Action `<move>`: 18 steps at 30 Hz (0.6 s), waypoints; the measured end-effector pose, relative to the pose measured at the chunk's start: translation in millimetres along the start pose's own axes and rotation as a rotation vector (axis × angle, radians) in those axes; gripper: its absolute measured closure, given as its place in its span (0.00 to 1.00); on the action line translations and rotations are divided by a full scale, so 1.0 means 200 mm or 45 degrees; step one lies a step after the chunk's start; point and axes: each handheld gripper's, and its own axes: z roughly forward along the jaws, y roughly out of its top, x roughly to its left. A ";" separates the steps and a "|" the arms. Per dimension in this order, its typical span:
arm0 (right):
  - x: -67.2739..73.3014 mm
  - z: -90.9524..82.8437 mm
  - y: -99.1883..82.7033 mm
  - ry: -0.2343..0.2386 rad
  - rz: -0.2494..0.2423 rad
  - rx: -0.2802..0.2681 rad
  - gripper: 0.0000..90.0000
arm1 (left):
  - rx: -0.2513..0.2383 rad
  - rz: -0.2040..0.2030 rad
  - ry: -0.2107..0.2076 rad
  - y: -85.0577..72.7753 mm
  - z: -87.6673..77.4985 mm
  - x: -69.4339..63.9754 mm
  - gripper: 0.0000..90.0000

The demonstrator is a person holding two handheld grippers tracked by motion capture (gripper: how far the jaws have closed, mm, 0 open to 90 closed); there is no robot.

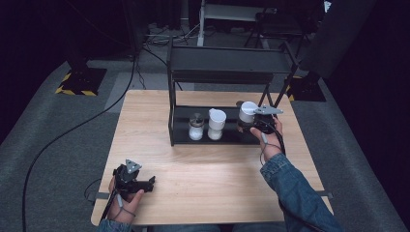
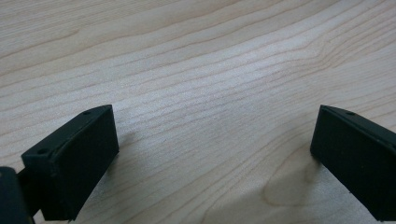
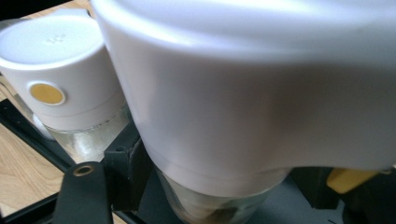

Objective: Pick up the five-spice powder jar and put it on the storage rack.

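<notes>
The right gripper (image 1: 255, 122) pinches the white-capped glass jar (image 1: 247, 112) at the black metal rack (image 1: 227, 65), beside two placed jars; left gripper (image 1: 145, 183) rests spread, idle.

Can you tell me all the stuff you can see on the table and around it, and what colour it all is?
Light wooden table: one, pale wood, middle of the high view.
Black metal two-tier shelf rack: one, black, at the table's far side.
Small glass jar with a silvery lid: one, clear, left on the rack's bottom shelf.
White-capped glass jar: one, white cap with a yellow dot, middle of the bottom shelf.
Big white-lidded glass jar: one, white lid, right end of the shelf, in the right claw.
Black cables: several, black, on the grey floor.
Left claw: black, open, over bare table near the front left.
Right claw: black, shut on the big jar.
Blue denim sleeve: one, right arm.
</notes>
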 end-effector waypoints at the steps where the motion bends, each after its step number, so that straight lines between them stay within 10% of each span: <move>1: 0.00 0.01 0.00 0.000 0.000 0.003 0.34 | 0.001 0.001 0.000 0.00 0.00 0.00 0.01; 18: -0.01 0.08 -0.04 0.007 0.019 0.031 0.34 | 0.002 0.001 0.000 0.00 0.00 0.00 0.01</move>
